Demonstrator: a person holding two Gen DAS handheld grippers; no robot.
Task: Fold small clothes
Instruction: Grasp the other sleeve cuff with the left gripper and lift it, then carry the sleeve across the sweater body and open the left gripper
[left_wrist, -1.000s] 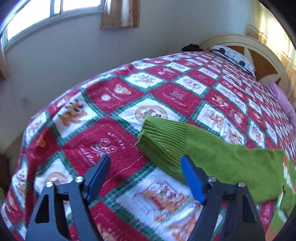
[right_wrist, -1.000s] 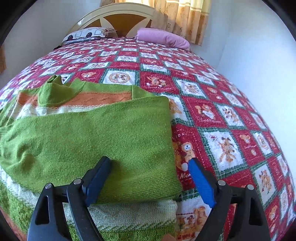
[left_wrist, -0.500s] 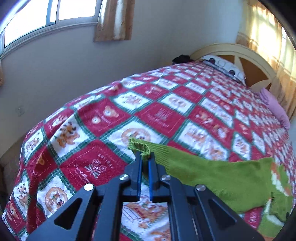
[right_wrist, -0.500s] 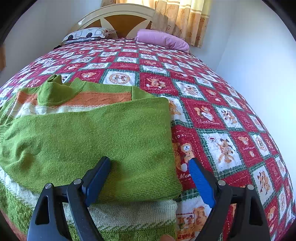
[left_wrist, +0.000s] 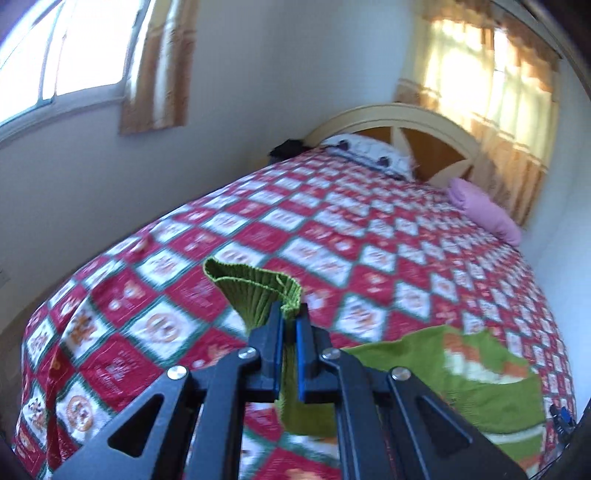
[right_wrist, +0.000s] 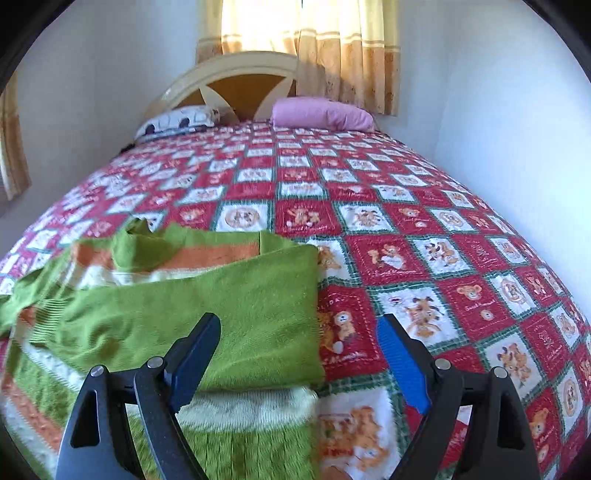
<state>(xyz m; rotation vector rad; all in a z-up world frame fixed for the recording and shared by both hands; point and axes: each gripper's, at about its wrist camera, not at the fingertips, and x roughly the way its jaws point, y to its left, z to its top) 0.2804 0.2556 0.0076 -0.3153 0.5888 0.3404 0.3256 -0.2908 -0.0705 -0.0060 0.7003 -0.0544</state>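
Lifted off the quilt (left_wrist: 332, 229), the sleeve cuff (left_wrist: 255, 291) sits clamped in left fingers (left_wrist: 275, 332); right fingers (right_wrist: 402, 358) apparently apart.

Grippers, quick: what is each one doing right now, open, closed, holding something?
Left gripper: closed, pinching the ribbed cuff of the green sweater's sleeve.
Right gripper: open, holding nothing, above the sweater's folded body.

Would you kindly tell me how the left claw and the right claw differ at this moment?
The left claw is shut on the sweater's ribbed green cuff, lifting it off the bedspread; the right claw is open and holds nothing, poised above the folded sweater. Both have black frames with blue pads.
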